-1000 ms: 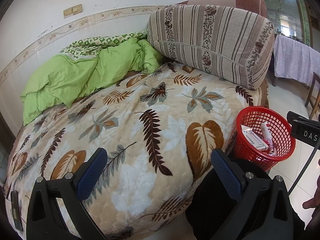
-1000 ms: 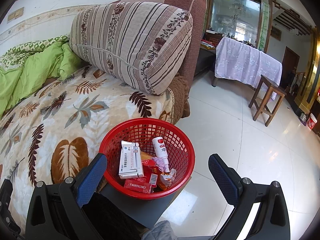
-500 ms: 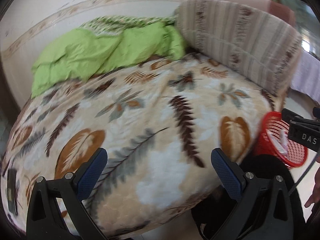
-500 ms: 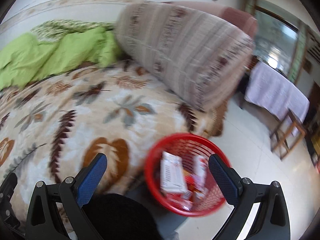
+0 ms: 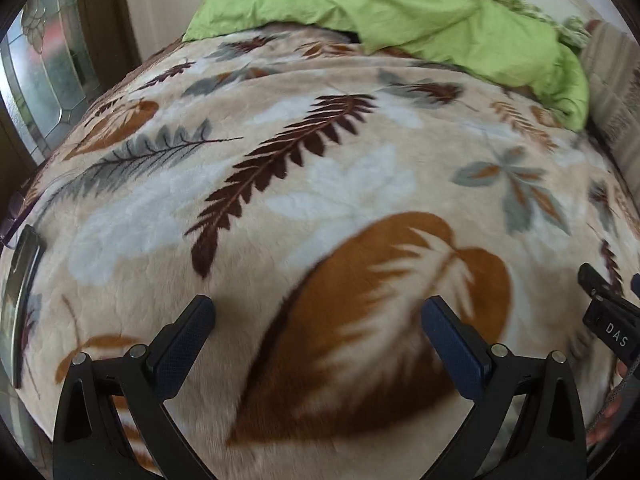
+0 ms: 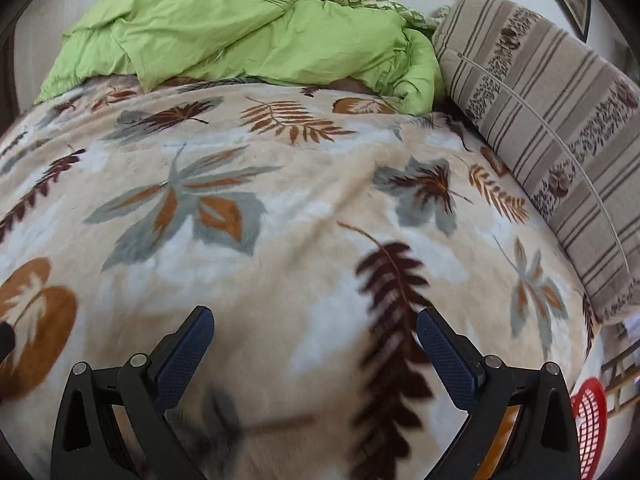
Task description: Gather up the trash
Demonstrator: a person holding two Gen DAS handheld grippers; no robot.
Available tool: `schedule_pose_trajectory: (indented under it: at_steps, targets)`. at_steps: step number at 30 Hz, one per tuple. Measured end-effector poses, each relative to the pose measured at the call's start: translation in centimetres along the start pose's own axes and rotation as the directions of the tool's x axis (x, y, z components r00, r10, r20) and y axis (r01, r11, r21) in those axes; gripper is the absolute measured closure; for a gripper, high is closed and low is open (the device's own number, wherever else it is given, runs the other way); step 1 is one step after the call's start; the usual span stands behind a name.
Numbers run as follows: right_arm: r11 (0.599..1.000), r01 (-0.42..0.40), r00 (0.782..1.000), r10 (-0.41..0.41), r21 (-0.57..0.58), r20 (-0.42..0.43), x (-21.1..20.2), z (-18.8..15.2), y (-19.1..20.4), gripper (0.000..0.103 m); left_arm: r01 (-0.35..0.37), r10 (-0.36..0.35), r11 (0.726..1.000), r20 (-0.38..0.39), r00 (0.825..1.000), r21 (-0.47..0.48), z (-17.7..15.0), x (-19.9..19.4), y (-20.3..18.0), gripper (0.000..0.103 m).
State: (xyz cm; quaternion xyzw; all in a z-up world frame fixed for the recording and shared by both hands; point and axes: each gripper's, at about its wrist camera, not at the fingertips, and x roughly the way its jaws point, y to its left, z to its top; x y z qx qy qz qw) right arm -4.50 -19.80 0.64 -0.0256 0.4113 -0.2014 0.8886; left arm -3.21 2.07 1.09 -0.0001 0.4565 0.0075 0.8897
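- At the far left edge of my left wrist view I see a window (image 5: pixel 38 60) with patterned glass in a dark frame, beside the bed.
- Lower on that same edge a flat dark object (image 5: pixel 18 304) lies on the blanket; it is too distorted for me to tell what it is.
- My left gripper (image 5: pixel 318 344) hangs over the leaf-print blanket (image 5: pixel 340 168), its two blue-padded fingers spread wide with nothing between them.
- Under it is a big brown leaf in the print, blurred in the picture.
- A rumpled green quilt (image 5: pixel 420 12) lies along the far side of the bed, on top of the blanket.
- At the right edge of the left view I can see part of the other tool, a black piece lettered "DAS".
- In my right wrist view, the right gripper (image 6: pixel 314 346) also sits over the blanket (image 6: pixel 280 216), fingers wide apart and empty.
- The green quilt (image 6: pixel 240 32) is at the back there too, with a green-and-white patterned side showing along its top.
- To its right, touching the quilt's end, a long striped cushion (image 6: pixel 560 120) lies on the blanket along the bed's right side.
- The red basket (image 6: pixel 590 424) for the trash shows only as a sliver of mesh at the lower right, off the bed's edge and below it; I cannot see what is in it.
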Motion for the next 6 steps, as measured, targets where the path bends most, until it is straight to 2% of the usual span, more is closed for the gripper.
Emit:
schedule_pose_trajectory:
  at_steps: [3, 6]
  targets:
    - [0.999, -0.01, 1.0, 0.011, 0.038, -0.027, 2.1, 0.9, 0.0, 0.001, -0.02, 0.018, 0.999, 0.057, 0.998, 0.025, 0.6, 0.4, -1.0, 0.0]
    - [0.994, -0.038, 0.998, 0.042, 0.102, -0.037, 2.3, 0.6, -1.0, 0.001, -0.01, 0.008, 0.999, 0.054, 0.998, 0.04, 1.7, 1.4, -1.6, 0.0]
